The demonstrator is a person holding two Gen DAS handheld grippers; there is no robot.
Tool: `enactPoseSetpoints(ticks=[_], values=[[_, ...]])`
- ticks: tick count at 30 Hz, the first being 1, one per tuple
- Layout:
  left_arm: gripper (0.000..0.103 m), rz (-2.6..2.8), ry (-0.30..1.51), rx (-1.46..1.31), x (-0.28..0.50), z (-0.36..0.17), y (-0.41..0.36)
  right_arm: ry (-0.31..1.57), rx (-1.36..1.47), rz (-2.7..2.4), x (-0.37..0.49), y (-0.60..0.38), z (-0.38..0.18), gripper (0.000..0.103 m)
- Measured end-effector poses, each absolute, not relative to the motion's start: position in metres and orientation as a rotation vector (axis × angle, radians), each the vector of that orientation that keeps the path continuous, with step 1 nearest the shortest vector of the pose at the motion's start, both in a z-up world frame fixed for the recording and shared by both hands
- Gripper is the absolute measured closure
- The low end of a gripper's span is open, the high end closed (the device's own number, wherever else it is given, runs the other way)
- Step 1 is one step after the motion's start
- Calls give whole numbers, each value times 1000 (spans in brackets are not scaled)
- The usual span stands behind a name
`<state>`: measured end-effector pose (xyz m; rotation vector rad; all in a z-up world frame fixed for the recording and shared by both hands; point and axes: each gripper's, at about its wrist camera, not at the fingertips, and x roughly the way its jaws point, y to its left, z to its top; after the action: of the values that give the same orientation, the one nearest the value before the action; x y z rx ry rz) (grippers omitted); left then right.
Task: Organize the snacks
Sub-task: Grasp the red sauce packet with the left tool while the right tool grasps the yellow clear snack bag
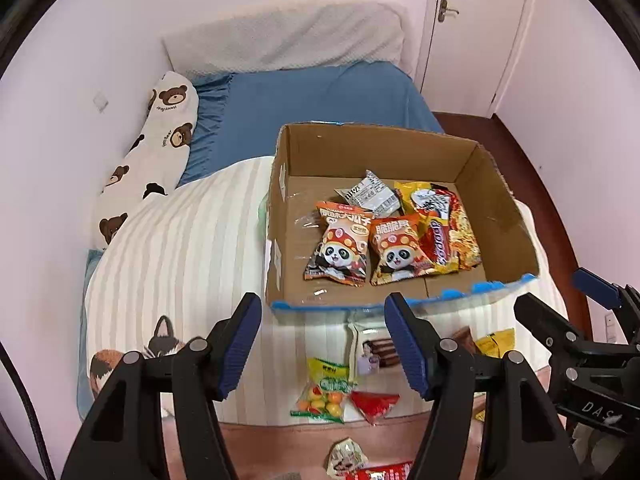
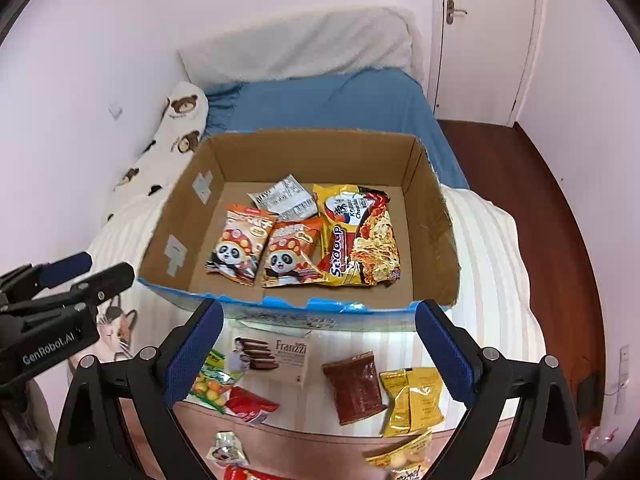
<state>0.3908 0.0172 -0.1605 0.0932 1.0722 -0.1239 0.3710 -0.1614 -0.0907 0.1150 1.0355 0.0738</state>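
Two panda packets (image 2: 266, 250) lie side by side in your cardboard box (image 2: 248, 152), a noodle pack (image 2: 362, 236) just right of them and one silver sachet (image 2: 286, 199) behind. Nearer you than the box: one Franzzi box (image 2: 276, 354), one brown packet (image 2: 354, 388), one yellow pouch (image 2: 414, 400). Your left gripper (image 1: 324, 344) and right gripper (image 2: 318, 354) both hang wide apart, holding nothing.
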Motion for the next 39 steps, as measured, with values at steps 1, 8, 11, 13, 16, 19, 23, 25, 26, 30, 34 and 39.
enactPoseSetpoints(ticks=[1,8,11,13,16,19,23,25,26,30,34,39], values=[[41,-126,1067,91,386,-159,18,1028,117,75,366,-161,-88,4],[41,-123,1084,99,351,-170,21,1059,185,92,329,-169,-91,4],[41,-111,1162,108,335,-201,25,1111,227,66,314,-183,-111,4],[41,-104,1219,116,325,-223,27,1160,267,33,303,-198,-129,4],[41,-99,1304,161,308,-261,25,1241,322,-18,285,-223,-162,4],[41,-135,1370,243,289,-295,13,1328,351,-74,264,-246,-196,4],[41,-296,1450,428,263,-338,-21,1462,365,-120,238,-267,-249,4],[41,-398,1487,535,250,-359,-40,1512,372,-138,230,-272,-268,4],[41,-447,1496,599,243,-368,-50,1524,374,-138,227,-274,-272,4],[41,-646,1498,829,213,-399,-81,1553,378,-136,215,-278,-286,4],[39,-758,1512,922,202,-423,-100,1559,385,-154,209,-283,-291,4],[42,-732,1582,738,229,-417,-109,1556,406,-194,196,-299,-298,4]])
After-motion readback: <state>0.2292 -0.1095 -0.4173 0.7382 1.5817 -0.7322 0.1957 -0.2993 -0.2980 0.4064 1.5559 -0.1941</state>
